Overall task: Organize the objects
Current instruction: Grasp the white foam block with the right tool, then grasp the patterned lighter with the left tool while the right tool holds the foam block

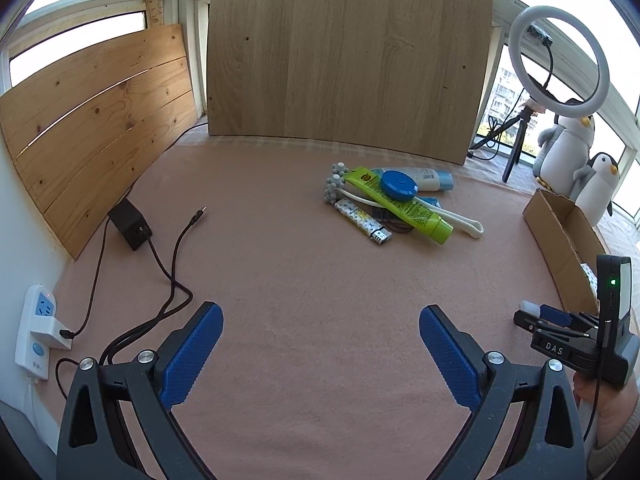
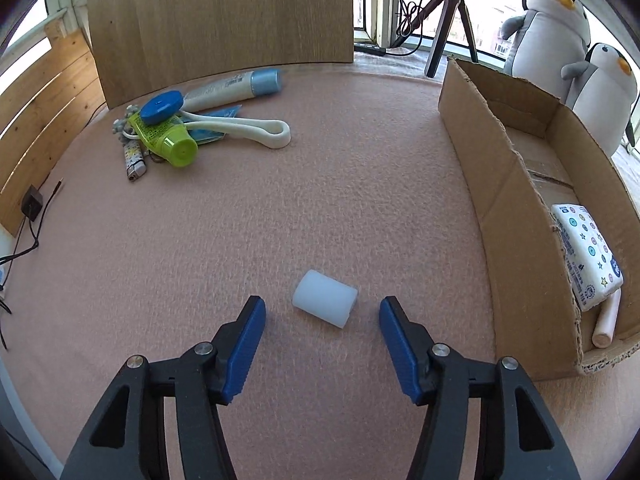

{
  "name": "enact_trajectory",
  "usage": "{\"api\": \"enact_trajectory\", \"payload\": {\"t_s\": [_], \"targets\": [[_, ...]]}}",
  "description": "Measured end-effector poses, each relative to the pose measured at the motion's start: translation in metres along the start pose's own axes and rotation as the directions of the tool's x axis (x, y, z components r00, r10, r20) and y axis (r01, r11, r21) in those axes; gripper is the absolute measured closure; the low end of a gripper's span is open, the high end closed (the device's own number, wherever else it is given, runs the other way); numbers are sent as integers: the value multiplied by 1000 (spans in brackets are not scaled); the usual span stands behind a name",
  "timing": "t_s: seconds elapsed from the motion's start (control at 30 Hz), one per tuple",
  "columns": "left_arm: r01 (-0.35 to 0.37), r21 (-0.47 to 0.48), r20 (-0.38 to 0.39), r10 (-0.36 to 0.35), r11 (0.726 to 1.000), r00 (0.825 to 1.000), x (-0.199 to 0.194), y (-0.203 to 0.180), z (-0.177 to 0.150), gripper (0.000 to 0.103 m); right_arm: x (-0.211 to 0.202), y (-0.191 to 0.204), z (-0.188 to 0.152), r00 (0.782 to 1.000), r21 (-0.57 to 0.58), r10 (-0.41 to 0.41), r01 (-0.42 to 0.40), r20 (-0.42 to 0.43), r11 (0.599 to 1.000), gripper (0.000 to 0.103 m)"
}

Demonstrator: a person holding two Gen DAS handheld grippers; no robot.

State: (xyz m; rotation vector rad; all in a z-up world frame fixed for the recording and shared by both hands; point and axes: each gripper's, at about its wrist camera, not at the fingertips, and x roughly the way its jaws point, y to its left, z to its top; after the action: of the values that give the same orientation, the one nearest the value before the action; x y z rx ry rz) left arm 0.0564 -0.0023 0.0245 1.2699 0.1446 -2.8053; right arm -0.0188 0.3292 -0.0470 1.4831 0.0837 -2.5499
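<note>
A white cylinder (image 2: 325,303) lies on its side on the pink cloth, between the tips of my open right gripper (image 2: 322,314), which is empty. A pile sits farther off: green tube (image 2: 166,140), blue round case (image 2: 162,107), white tube with blue cap (image 2: 236,85), white looped massager (image 2: 256,130), patterned lighter (image 2: 135,160). The pile also shows in the left wrist view, with the green tube (image 1: 400,204) on top. My left gripper (image 1: 320,320) is open and empty over bare cloth. The cardboard box (image 2: 496,160) at right holds a tissue pack (image 2: 588,256) and a white stick (image 2: 608,322).
Wood boards (image 1: 348,52) stand at the back and left. A black adapter (image 1: 130,224), cables and a power strip (image 1: 38,330) lie at the left. A ring light (image 1: 560,60) on a tripod and penguin plush toys (image 2: 552,28) stand behind the box.
</note>
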Motion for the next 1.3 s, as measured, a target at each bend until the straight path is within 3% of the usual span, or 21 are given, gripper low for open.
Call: {"api": "enact_trajectory", "payload": {"t_s": [0.07, 0.1, 0.33, 0.43, 0.63, 0.87, 1.1, 1.13, 1.23, 1.3], "targets": [[-1, -1, -7, 1, 1000, 1000, 2, 0, -1, 3, 1, 0, 2, 1000, 0, -19, 19, 5, 1000, 73], [-1, -2, -9, 1, 1000, 1000, 3, 0, -1, 3, 0, -1, 2, 1000, 5, -21, 21, 6, 1000, 78], [3, 2, -35, -3, 1000, 999, 20, -3, -3, 3, 0, -2, 0, 1000, 13, -11, 11, 16, 1000, 81], [12, 10, -50, -11, 1000, 999, 37, -10, 0, 3, 0, -2, -1, 1000, 5, -12, 11, 19, 1000, 90], [13, 9, -76, -12, 1000, 997, 93, -38, 18, 3, -4, -4, -7, 1000, -3, 2, -2, 25, 1000, 92], [-35, -35, -123, 31, 999, 992, 173, -63, 46, 6, -8, -9, -13, 999, -9, 29, -29, 29, 1000, 94], [-83, -22, -120, 80, 996, 989, 209, -76, 62, 13, -11, -11, -17, 999, -19, 37, -36, 36, 999, 94], [-82, -26, -115, 79, 996, 990, 210, -75, 64, 15, -11, -11, -17, 999, -18, 40, -39, 36, 999, 94], [-69, -17, -91, 68, 997, 994, 211, -73, 68, 34, -10, -12, -16, 998, -19, 43, -42, 39, 999, 94], [-49, 7, -80, 49, 999, 996, 211, -73, 71, 59, -10, -12, -16, 998, -21, 44, -44, 41, 999, 94]]}}
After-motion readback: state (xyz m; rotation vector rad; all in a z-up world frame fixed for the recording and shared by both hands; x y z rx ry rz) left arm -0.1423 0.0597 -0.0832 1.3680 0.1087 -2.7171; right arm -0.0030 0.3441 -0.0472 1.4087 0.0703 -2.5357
